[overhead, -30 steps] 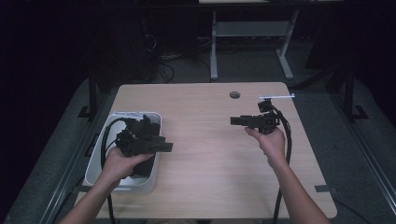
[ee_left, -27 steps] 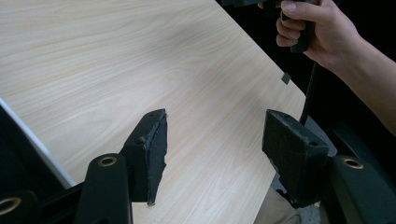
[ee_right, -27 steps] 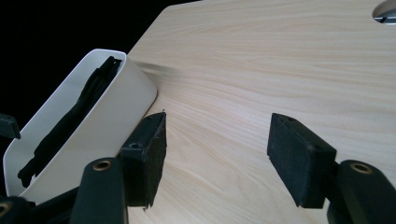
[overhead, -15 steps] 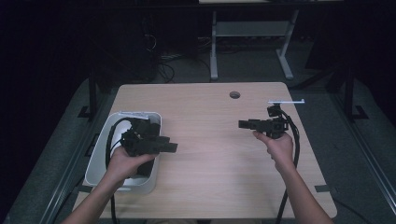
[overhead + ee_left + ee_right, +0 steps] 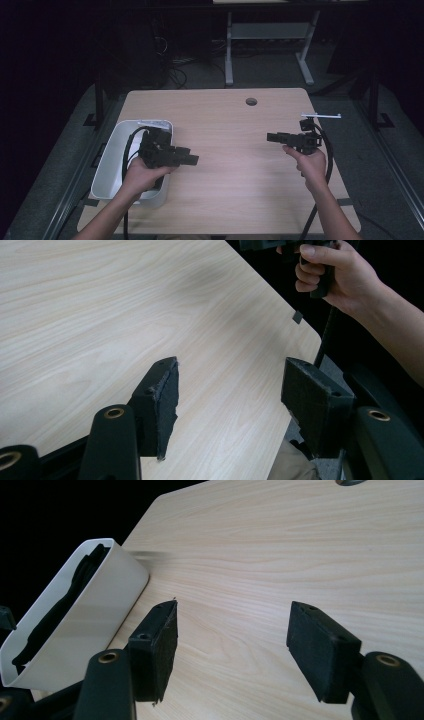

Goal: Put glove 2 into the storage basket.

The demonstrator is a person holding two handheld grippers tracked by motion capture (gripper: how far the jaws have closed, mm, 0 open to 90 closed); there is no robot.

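The right gripper [image 5: 272,136] has slid a little toward the right edge of the table [image 5: 230,125] since the earlier pictures, and the left gripper [image 5: 192,159] has stayed just about where it was, by the white bin [image 5: 112,155].

The white bin sits at the left side of the table, near the front corner. Something dark lies inside it; it is too dark to tell what. The left gripper is held over the right rim of the bin, pointing toward the middle of the table. In the left gripper view its jaws are spread wide apart with nothing between them, just bare wood below.

The right gripper is well apart from the bin, on the other side of the table, pointing back toward it. In the right gripper view its jaws are spread wide too, and they hold nothing. The white bin [image 5: 75,615] shows to the left of them.

A round hole [image 5: 251,101] is in the table near the far edge.
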